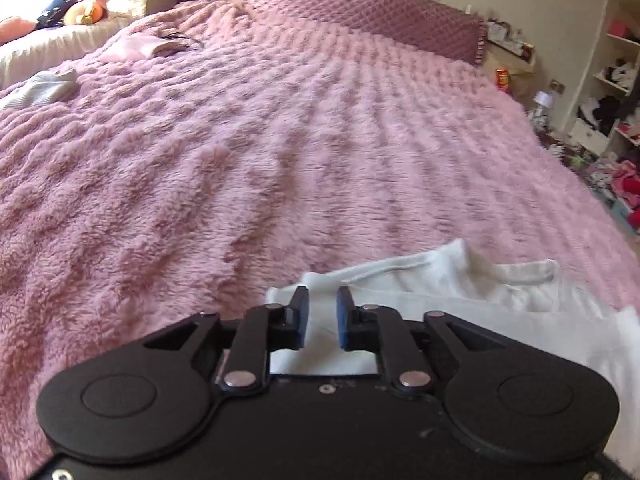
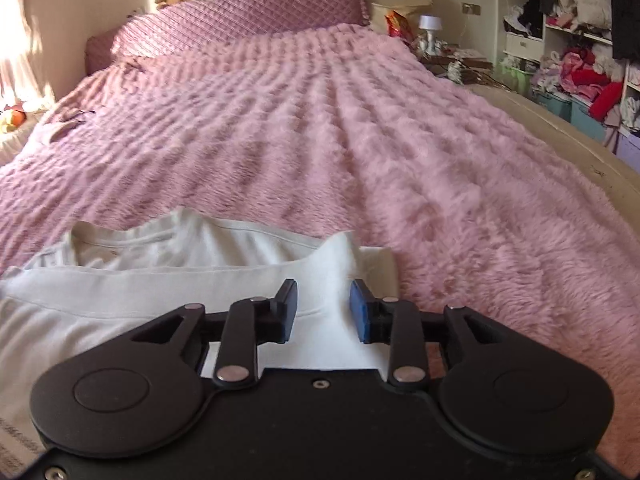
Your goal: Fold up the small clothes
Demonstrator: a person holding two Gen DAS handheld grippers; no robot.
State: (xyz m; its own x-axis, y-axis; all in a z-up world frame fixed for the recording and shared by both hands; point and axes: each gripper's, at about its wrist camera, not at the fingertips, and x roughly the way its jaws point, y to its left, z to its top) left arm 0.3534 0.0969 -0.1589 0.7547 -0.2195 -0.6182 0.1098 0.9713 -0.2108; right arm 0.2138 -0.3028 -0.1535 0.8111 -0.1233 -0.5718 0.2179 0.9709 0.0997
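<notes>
White garment (image 1: 472, 292) lies on the pink blanket (image 1: 280, 140) between both slightly parted claws, left (image 1: 322, 318) and right (image 2: 322, 310), ungripped.

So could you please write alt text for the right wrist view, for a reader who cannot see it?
The right gripper hangs with its jaws apart over one end of a white garment that lies on a fluffy pink blanket covering a bed. A quilted mauve pillow lies at the far end, and cluttered shelves stand to the right.
</notes>
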